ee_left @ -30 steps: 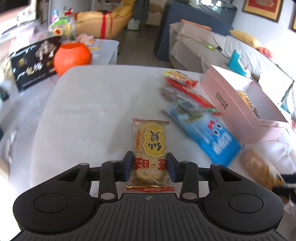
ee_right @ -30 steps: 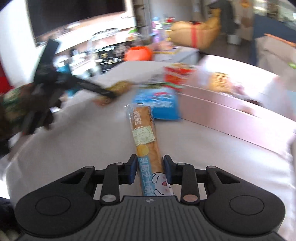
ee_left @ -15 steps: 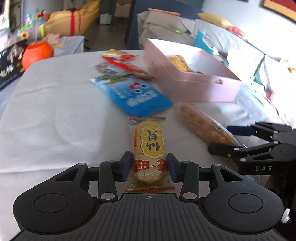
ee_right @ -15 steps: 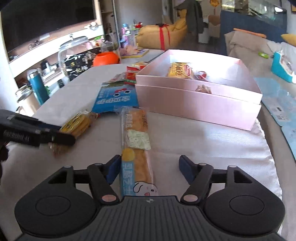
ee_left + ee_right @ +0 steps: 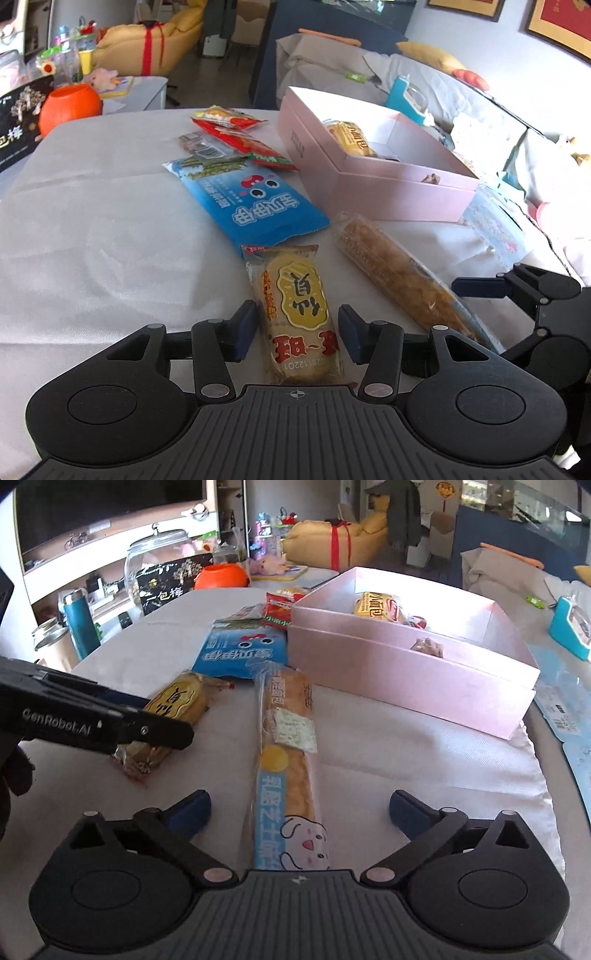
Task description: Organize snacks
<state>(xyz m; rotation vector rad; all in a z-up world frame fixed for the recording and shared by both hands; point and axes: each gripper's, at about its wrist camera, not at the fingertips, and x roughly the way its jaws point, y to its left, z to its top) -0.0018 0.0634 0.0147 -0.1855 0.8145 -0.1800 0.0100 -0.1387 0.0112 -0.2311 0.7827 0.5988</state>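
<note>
"GenRobot.AI" stands in white on the left gripper [image 5: 162, 734] arm. The black box [image 5: 168, 581] behind the table's far edge reads "一包梅". The rice cracker packet [image 5: 297, 310] shows "仙贝", "旺~旺" and a printed code, "20251122…".

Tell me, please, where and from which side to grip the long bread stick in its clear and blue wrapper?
Grip the long bread stick in its clear and blue wrapper across its narrow width near the middle, coming from above. It lies flat on the white tablecloth with both long sides free; the opening right gripper already straddles it.
</note>
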